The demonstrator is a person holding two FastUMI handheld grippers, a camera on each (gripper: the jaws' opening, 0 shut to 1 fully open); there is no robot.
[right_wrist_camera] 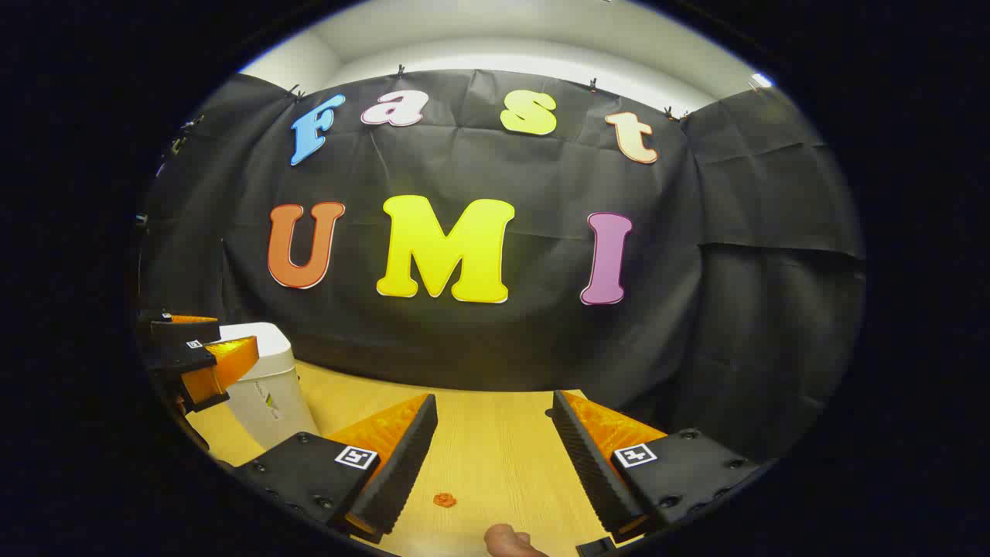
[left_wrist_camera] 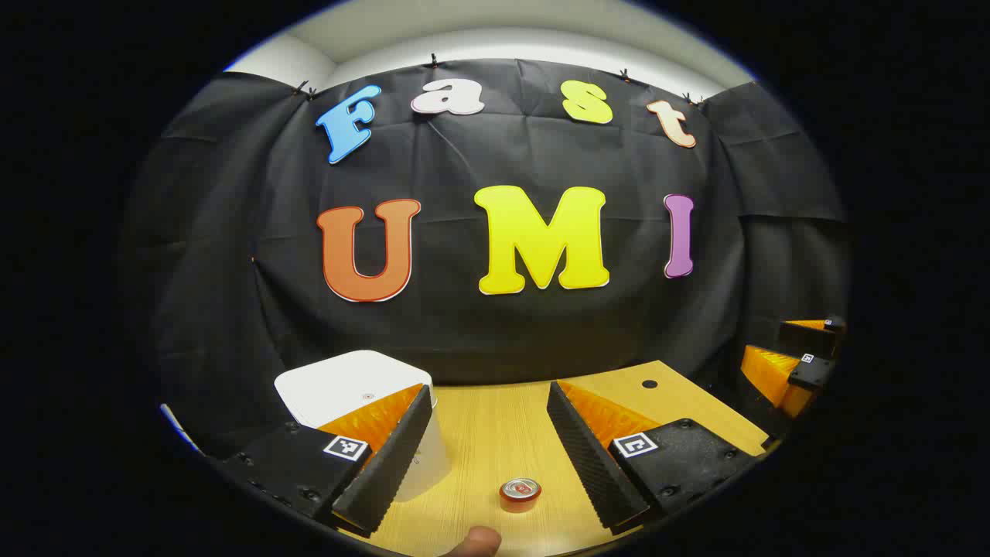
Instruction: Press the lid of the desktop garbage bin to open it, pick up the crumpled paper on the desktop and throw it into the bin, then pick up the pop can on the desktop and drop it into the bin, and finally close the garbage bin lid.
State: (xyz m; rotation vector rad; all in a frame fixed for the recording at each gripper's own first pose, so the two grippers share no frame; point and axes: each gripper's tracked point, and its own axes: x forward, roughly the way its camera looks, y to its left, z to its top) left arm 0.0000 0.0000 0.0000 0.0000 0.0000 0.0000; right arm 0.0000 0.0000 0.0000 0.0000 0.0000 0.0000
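Note:
The white desktop bin (left_wrist_camera: 352,383) stands at the left of the left gripper view with its lid down, partly behind one finger. A red pop can (left_wrist_camera: 520,493) stands upright on the wooden table (left_wrist_camera: 495,433), low between the fingers of my open left gripper (left_wrist_camera: 489,391), which holds nothing. In the right gripper view a small orange crumpled scrap (right_wrist_camera: 444,500) lies on the table (right_wrist_camera: 495,456) below my right gripper (right_wrist_camera: 493,402), which is open with nothing in it. There the bin (right_wrist_camera: 267,394) is at the left, with the left gripper (right_wrist_camera: 203,354) beside it.
The black cloth wall closes off the table's far side. A small dark hole (left_wrist_camera: 650,384) marks the table toward the back right. The right gripper (left_wrist_camera: 797,363) hangs off the table's right edge in the left gripper view. A person's fingertip (left_wrist_camera: 476,541) pokes in at the bottom.

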